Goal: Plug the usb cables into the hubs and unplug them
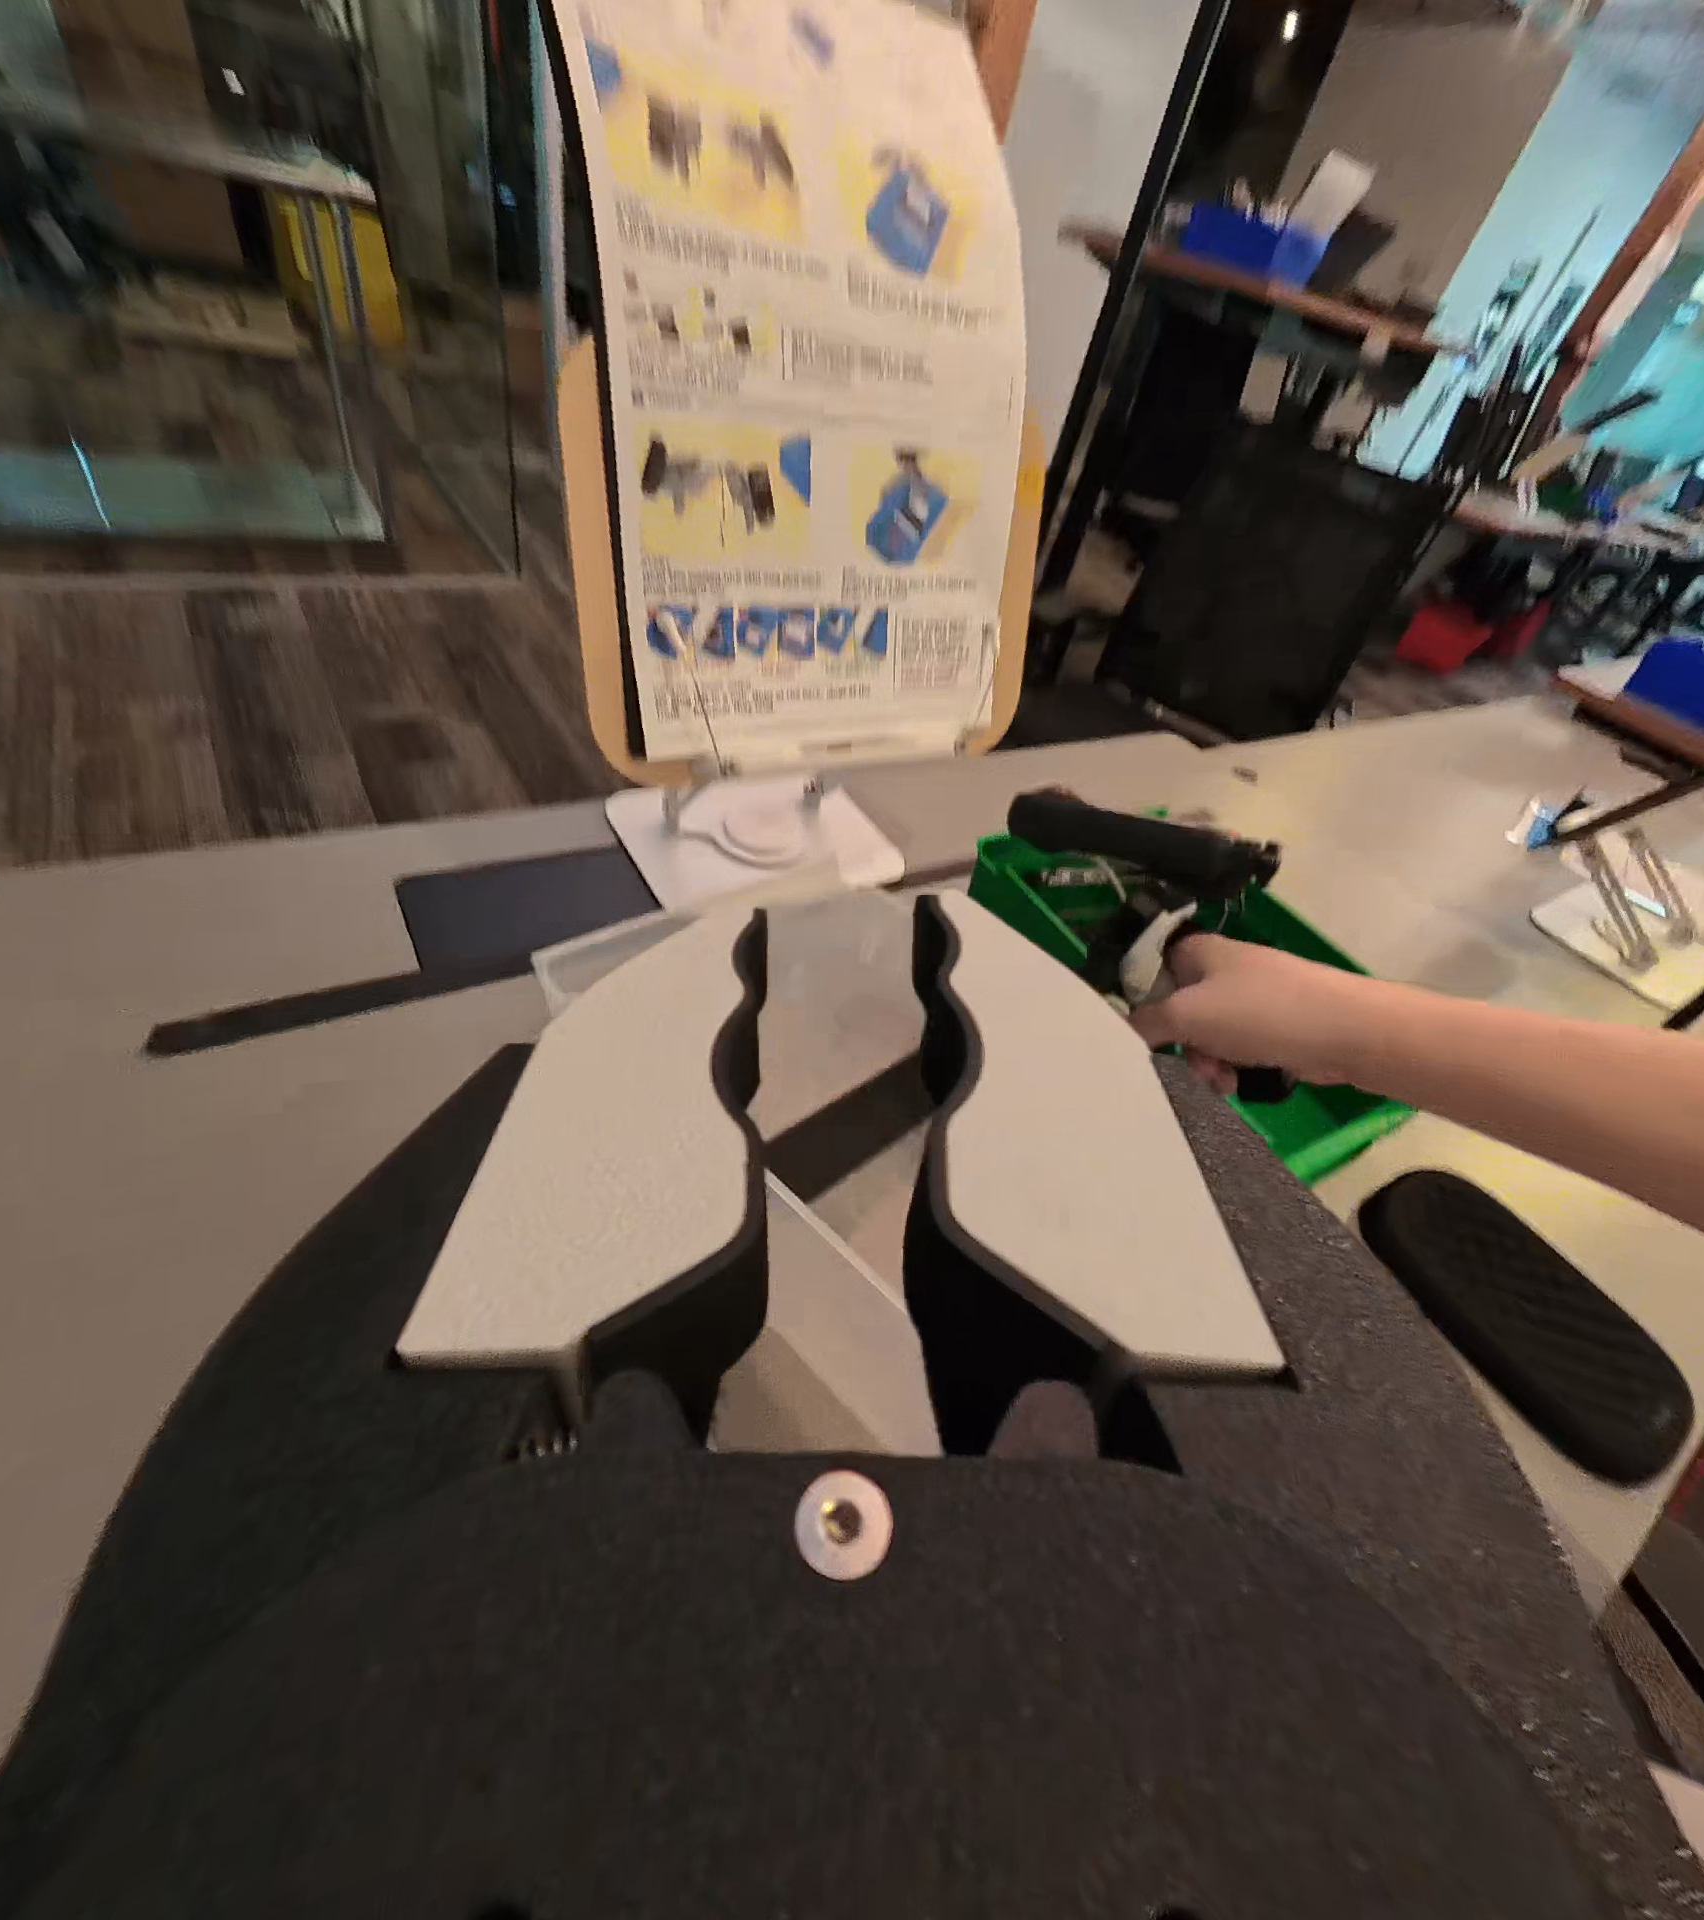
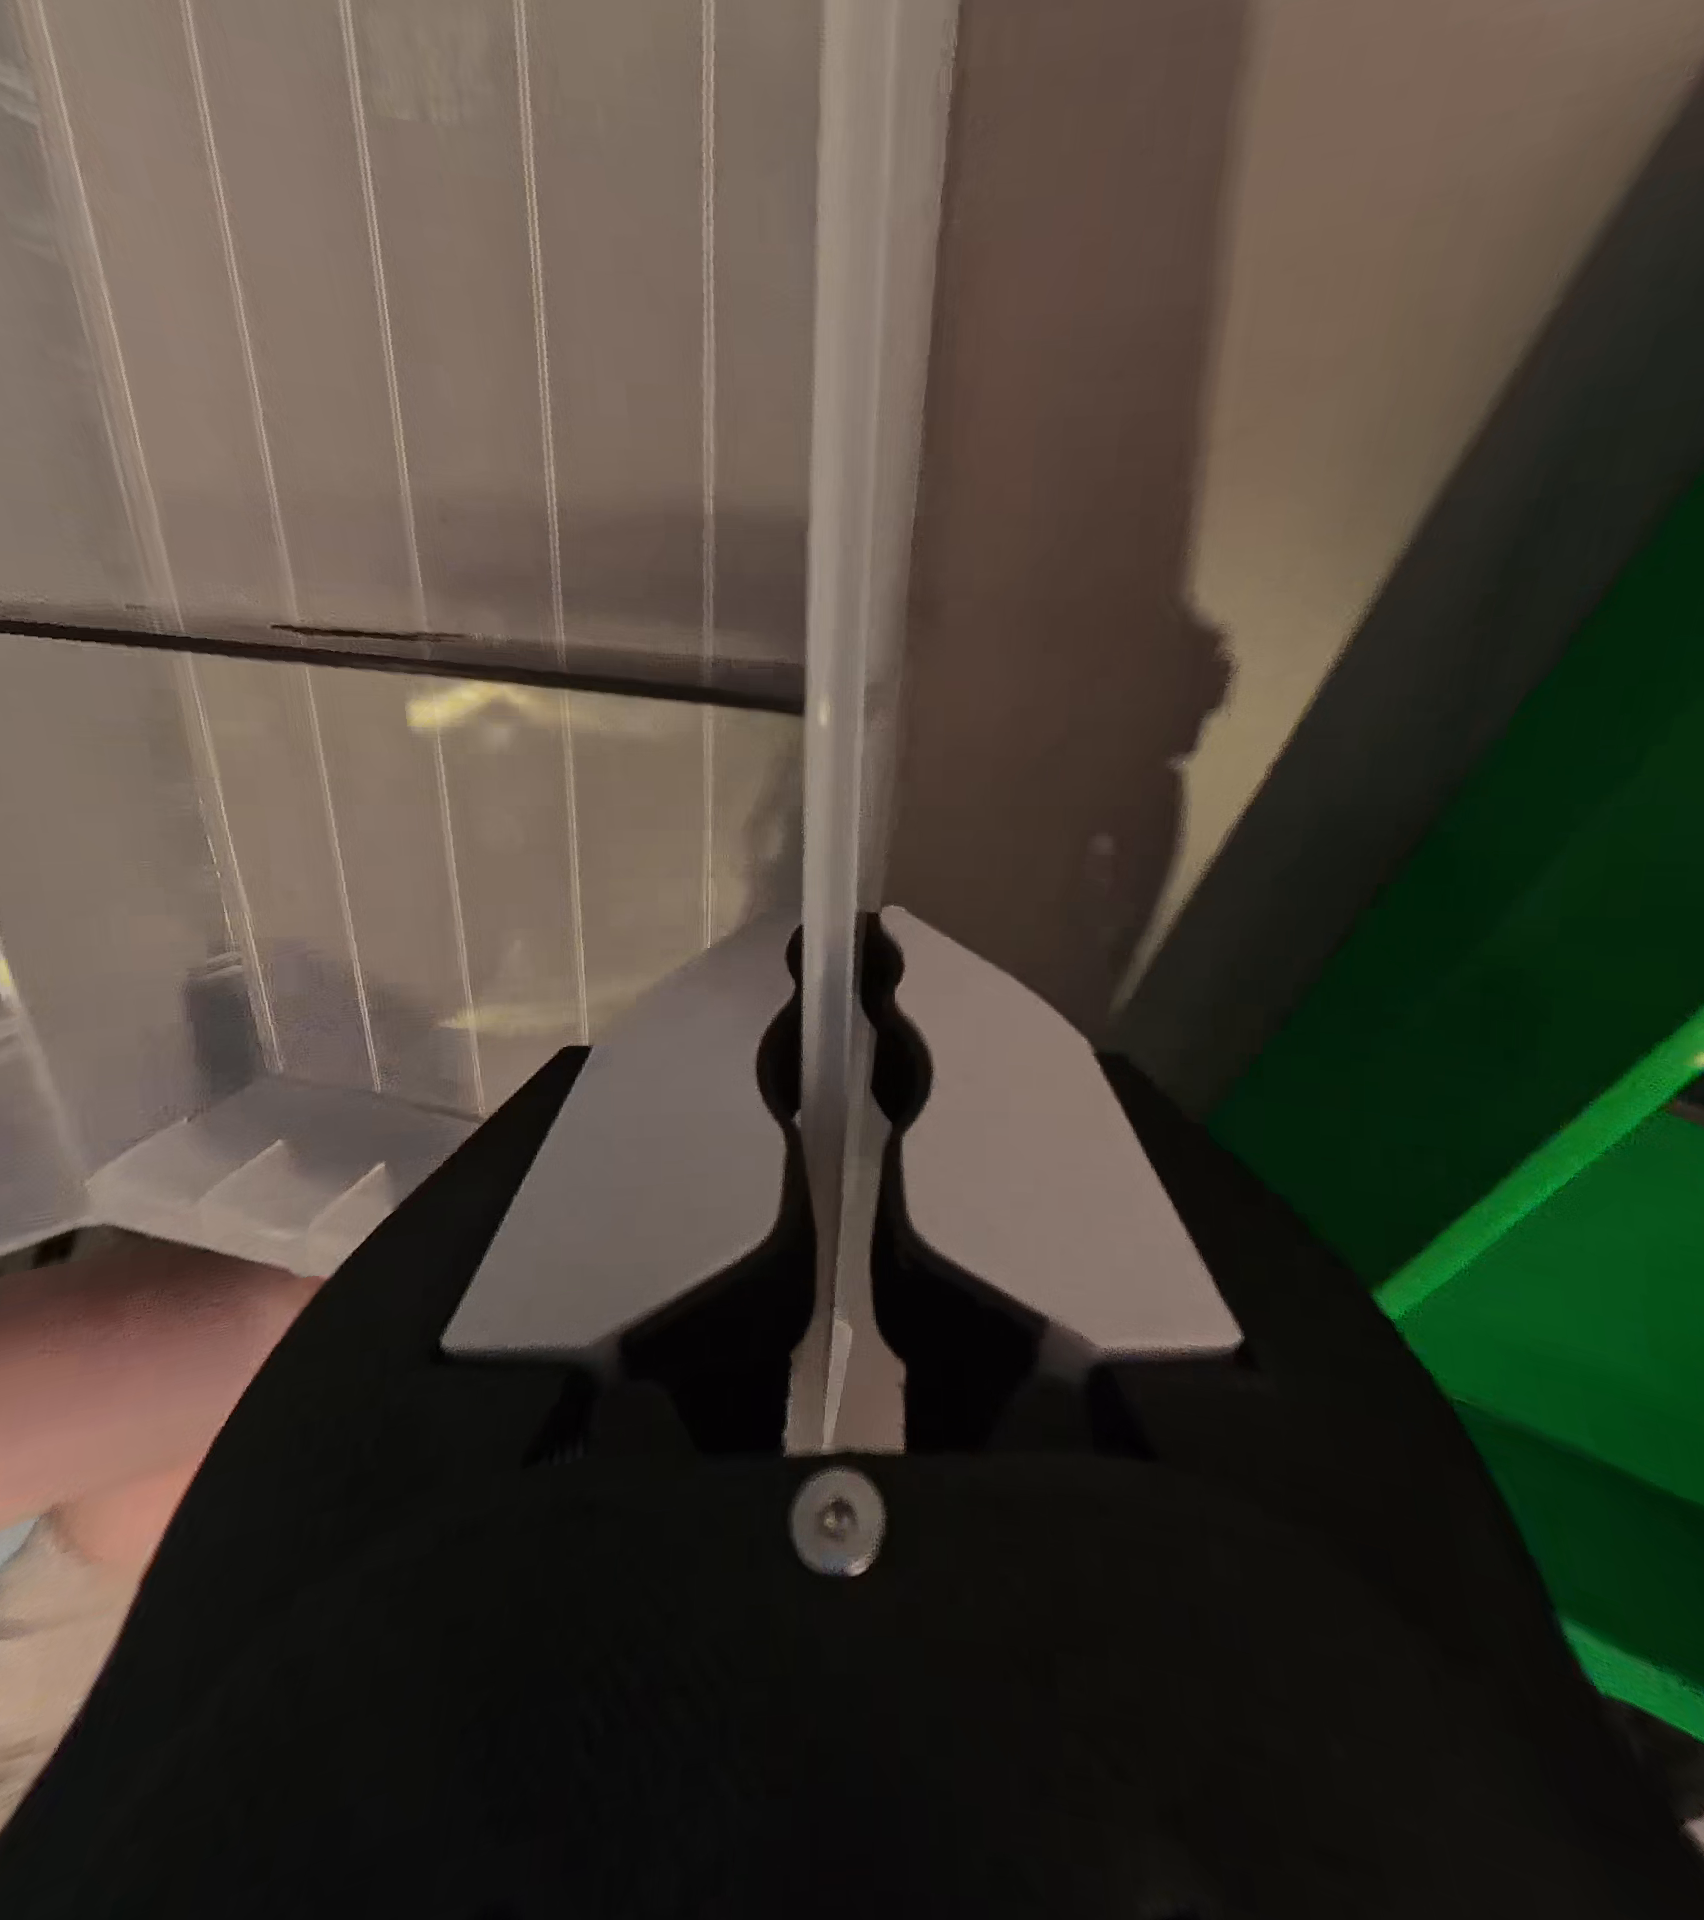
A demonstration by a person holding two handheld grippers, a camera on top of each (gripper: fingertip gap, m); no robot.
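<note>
No usb cable or hub shows clearly. My left gripper (image 1: 837,914) is open and empty, held above a clear plastic bin (image 1: 827,1278) on the grey table. My right gripper (image 2: 840,925) is shut on the thin upright rim of the clear plastic bin (image 2: 869,416), whose ribbed translucent wall (image 2: 360,416) fills the left of that view. In the left wrist view a hand (image 1: 1243,1008) holds the right gripper's black handle (image 1: 1128,831) beside a green bin (image 1: 1315,1127) with dark cables inside.
The green bin (image 2: 1554,1039) stands just right of the clear one. An instruction sheet on a stand (image 1: 806,416) rises behind the bins. A black wrist rest (image 1: 1523,1320) lies near the table's right edge. A dark mat (image 1: 526,904) lies far left. A small metal stand (image 1: 1627,935) is far right. My right fingertips sit around 35 cm from my left ones.
</note>
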